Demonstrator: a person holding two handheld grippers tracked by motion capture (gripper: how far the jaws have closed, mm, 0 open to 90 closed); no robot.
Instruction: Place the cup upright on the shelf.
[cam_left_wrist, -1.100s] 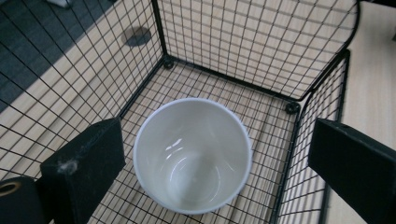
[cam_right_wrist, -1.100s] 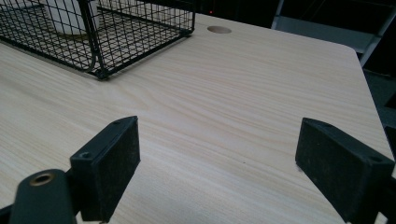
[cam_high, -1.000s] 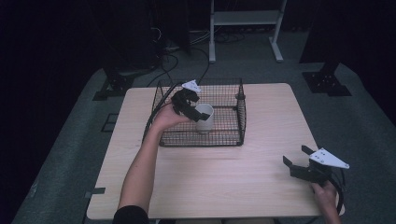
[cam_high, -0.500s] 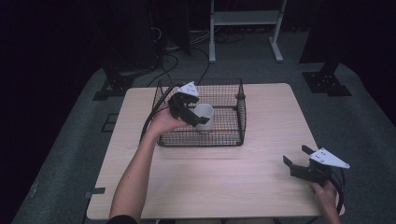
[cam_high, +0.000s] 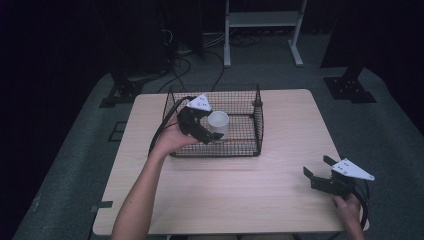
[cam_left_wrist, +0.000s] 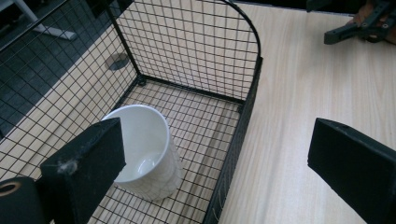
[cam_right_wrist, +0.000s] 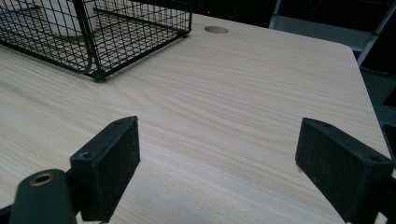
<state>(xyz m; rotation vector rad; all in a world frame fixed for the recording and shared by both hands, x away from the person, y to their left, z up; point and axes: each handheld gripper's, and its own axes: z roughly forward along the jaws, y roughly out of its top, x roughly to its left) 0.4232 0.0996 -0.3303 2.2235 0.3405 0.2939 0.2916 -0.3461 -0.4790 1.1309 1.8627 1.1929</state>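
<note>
A white cup (cam_high: 218, 124) stands upright in a black wire basket (cam_high: 259, 120) at the middle of the table. My left gripper (cam_high: 207, 128) hovers over the basket's near-left corner and is open. In the left gripper view the cup (cam_left_wrist: 144, 149) sits just past the left fingertip (cam_left_wrist: 88, 158), untouched, and the basket's wall (cam_left_wrist: 243, 121) runs between the wide jaws of the left gripper (cam_left_wrist: 215, 149). My right gripper (cam_high: 317, 167) rests near the table's front right corner, open. The right gripper view shows bare wood between the jaws of the right gripper (cam_right_wrist: 219, 135), with the basket (cam_right_wrist: 93, 32) far off.
The light wood table (cam_high: 225, 190) has bare room in front of and to the right of the basket. A round cable hole (cam_right_wrist: 216, 29) sits near its far edge. Dark floor, stand feet and cables lie beyond. The right gripper (cam_left_wrist: 355, 28) appears far off in the left gripper view.
My left hand has drawn back from the cup toward the near-left edge of the basket and risen a little. The cup stays in place. The right gripper has not moved.
</note>
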